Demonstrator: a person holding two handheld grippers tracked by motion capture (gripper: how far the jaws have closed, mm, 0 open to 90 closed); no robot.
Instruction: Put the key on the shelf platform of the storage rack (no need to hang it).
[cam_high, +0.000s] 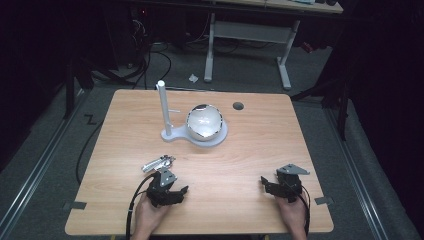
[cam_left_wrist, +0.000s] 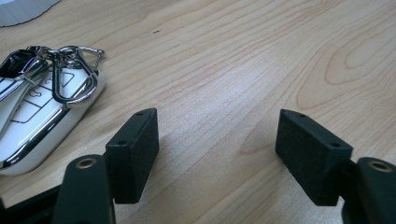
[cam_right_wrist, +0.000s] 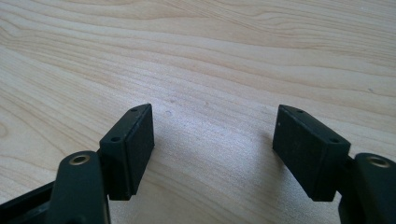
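Our left gripper is wide open with nothing in it, and so is our right gripper. The car key lies just beside our left one. Its shiny shell might slip when we squeeze. Farther back stands the white stand.

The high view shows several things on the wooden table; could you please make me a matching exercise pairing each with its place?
Things:
1. white, chrome-edged car key fob
2. shiny round silver bowl
3. tall white post
4. small round hole

Places:
A. on the white base's round end
B. in the tabletop near the far edge
C. just beyond the left gripper
D. upright on the base's narrow end

Pairs: 1-C, 2-A, 3-D, 4-B
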